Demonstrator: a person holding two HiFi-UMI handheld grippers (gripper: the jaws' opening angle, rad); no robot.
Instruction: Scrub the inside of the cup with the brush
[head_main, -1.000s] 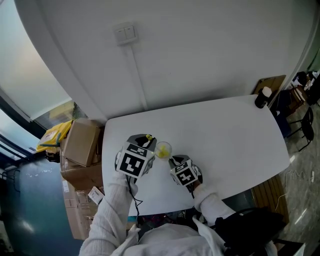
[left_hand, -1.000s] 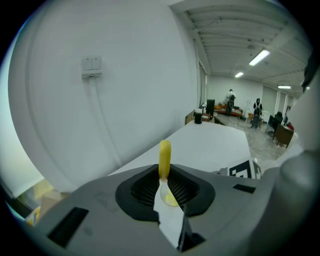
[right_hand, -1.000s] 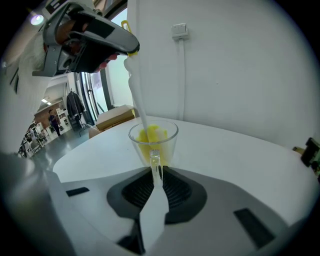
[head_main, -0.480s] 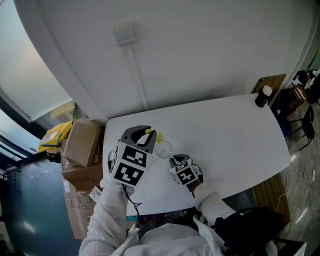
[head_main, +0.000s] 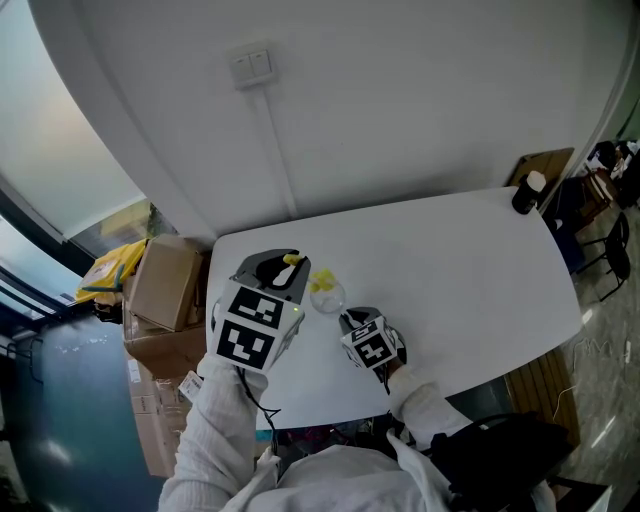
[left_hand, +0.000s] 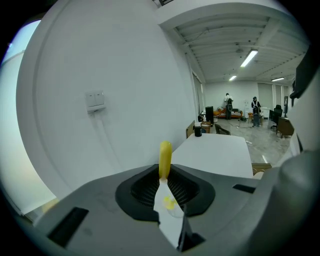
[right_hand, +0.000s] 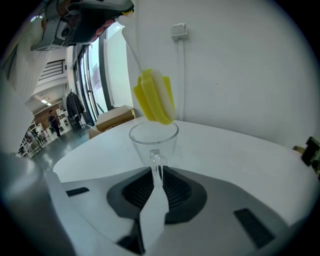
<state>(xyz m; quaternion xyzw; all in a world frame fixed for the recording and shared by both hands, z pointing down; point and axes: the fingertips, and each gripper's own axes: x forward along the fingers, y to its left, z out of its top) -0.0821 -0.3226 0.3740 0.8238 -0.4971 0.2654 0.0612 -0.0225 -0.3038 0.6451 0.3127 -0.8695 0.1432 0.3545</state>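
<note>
White bench (head_main: 450, 260) against a curved white wall. Right claw (right_hand: 156, 176) pinched on the handle of a clear glass cup (right_hand: 153, 141), upright and empty. Left claw (left_hand: 165, 186) clamped on the brush (right_hand: 155, 97) handle; its yellow sponge head hangs just above the cup's rim. Cardboard boxes (head_main: 160, 285) beside the bench.

Soft daylight from the window (head_main: 50, 150) and ceiling strip lights (left_hand: 248, 58) fills the room; fisheye edges bend, corners vignette black.
</note>
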